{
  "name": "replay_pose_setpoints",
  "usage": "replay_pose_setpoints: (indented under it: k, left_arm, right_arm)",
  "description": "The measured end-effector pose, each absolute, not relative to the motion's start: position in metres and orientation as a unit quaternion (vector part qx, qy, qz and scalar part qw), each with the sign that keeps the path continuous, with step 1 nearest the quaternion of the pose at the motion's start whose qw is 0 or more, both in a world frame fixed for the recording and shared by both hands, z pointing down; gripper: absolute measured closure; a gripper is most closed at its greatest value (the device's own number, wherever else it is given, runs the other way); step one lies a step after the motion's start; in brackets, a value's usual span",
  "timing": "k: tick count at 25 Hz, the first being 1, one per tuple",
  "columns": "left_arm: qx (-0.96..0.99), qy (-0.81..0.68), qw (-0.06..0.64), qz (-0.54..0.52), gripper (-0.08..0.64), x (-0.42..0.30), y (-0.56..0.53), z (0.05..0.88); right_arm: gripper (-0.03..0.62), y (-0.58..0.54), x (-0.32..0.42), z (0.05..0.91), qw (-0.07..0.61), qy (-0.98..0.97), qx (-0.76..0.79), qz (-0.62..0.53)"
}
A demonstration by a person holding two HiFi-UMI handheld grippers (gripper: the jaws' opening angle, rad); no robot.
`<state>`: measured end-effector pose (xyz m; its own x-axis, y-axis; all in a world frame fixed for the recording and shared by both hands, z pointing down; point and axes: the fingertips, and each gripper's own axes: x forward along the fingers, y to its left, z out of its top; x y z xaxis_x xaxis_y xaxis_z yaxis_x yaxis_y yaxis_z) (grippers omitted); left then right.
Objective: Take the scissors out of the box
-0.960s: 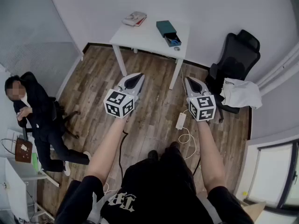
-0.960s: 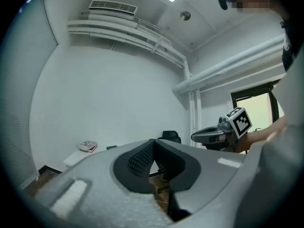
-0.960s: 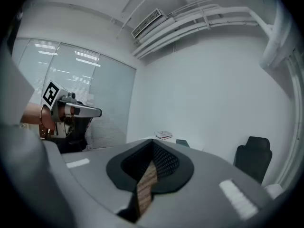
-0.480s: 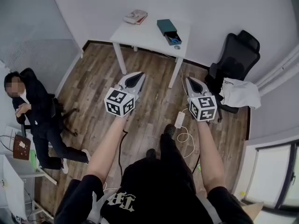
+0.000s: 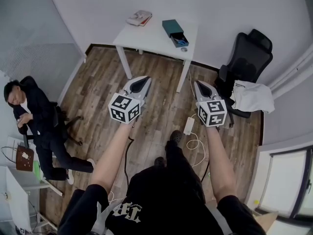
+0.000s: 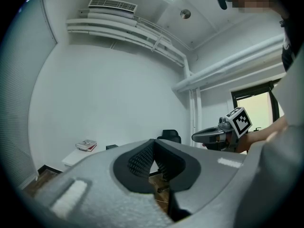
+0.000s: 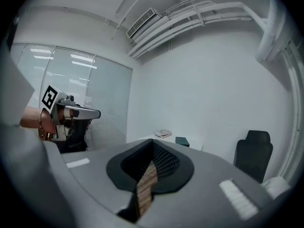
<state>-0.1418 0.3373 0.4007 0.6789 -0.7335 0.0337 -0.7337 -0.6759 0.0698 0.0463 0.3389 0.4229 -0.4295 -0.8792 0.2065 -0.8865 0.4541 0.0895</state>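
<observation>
Moved since earlier: person's foot (image 5: pixel 175 137), one step forward. Left gripper (image 5: pixel 141 85) and right gripper (image 5: pixel 204 88): both clenched, empty, carried forward for approach. Scissors (image 5: pixel 182 42): in box (image 5: pixel 172 28) on table (image 5: pixel 146 36), well ahead of both.

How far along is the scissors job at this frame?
Nothing done yet: the scissors lie in the open teal box on the white table. Left claw and right claw are shut, empty, short of the table. Approach, grasp and lift-out remain.
</observation>
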Motion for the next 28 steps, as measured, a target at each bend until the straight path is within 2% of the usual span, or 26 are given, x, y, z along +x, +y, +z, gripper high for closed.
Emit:
replay_pose_setpoints:
  k: [11,28]
  left_arm:
    - [0.919,-0.39,0.042,0.023,0.563,-0.112,0.272,0.419]
    - [0.92,-0.386,0.045,0.046,0.562,-0.029,0.074,0.433]
  right_arm:
    - [0.588,0.275,0.069,0.443,0.11,-0.846,0.521,0.034]
    - [0.588,0.078,0.139,0.46,0.112,-0.853,0.508,0.046]
